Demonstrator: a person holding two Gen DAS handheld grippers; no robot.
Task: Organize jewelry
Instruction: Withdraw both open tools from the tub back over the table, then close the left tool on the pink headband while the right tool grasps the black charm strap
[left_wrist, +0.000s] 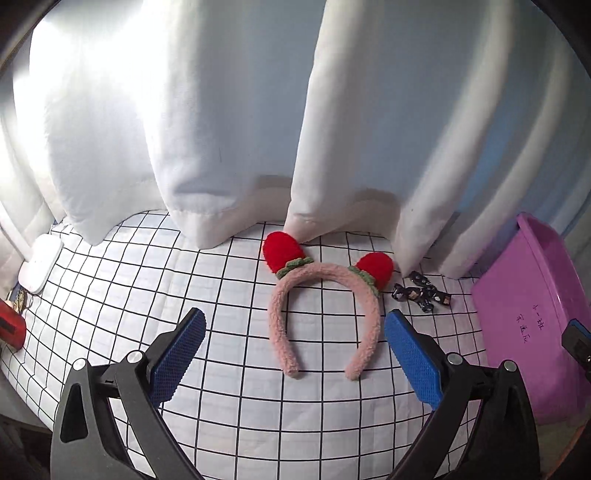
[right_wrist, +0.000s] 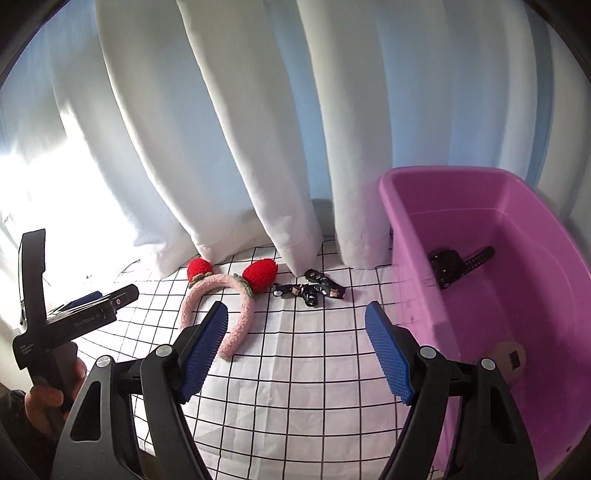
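Observation:
A fuzzy pink headband (left_wrist: 325, 280) with two red strawberry ears lies flat on the grid cloth, and its ends point toward me. My left gripper (left_wrist: 295, 319) hovers just short of it, open wide, with nothing between the blue pads (left_wrist: 177, 354). To the right of the headband lies a black patterned bow (left_wrist: 421, 293). In the right wrist view the headband (right_wrist: 242, 317) and the bow (right_wrist: 314, 290) lie ahead, and my right gripper (right_wrist: 297, 310) is open and holds nothing. The purple bin (right_wrist: 388, 206) holds a black strap piece (right_wrist: 458, 262) and a small brown round item (right_wrist: 509, 356).
White curtains (left_wrist: 229, 147) hang down onto the back edge of the white grid cloth (left_wrist: 240, 406). The purple bin (left_wrist: 528, 314) stands at the right. A white box (left_wrist: 40, 264) and a red object (left_wrist: 11, 328) sit at the far left. A hand (right_wrist: 44, 402) holds the left gripper (right_wrist: 114, 295).

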